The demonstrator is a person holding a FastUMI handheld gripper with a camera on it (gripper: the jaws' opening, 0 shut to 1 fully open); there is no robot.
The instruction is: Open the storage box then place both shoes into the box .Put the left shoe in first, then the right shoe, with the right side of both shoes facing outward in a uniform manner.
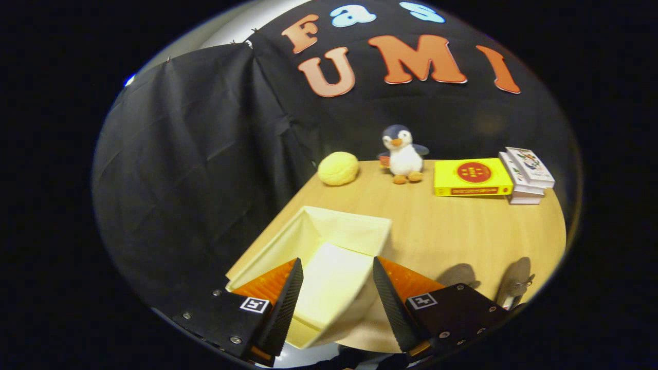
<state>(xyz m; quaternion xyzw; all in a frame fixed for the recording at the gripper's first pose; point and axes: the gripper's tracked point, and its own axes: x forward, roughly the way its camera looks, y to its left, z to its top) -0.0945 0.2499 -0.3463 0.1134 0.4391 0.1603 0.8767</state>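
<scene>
A cream fabric storage box (345, 218) stands open on the wooden table (452, 231), at its near left corner. Its cream lid flap (333, 288) lies folded toward me, in the gap between my fingers. My gripper (336, 260) hovers over the box's near side, its jaws wide apart and pressing on nothing. Two grey shoes sit on the table to the right of the fingers: one (459, 275) close to the right finger, the other (515, 285) farther right near the table's edge. Both are small and partly hidden.
Along the back of the table are a yellow round cushion (337, 168), a penguin plush (404, 154), a yellow book (472, 177) and a stack of white books (527, 174). Black cloth walls close in behind and on the left.
</scene>
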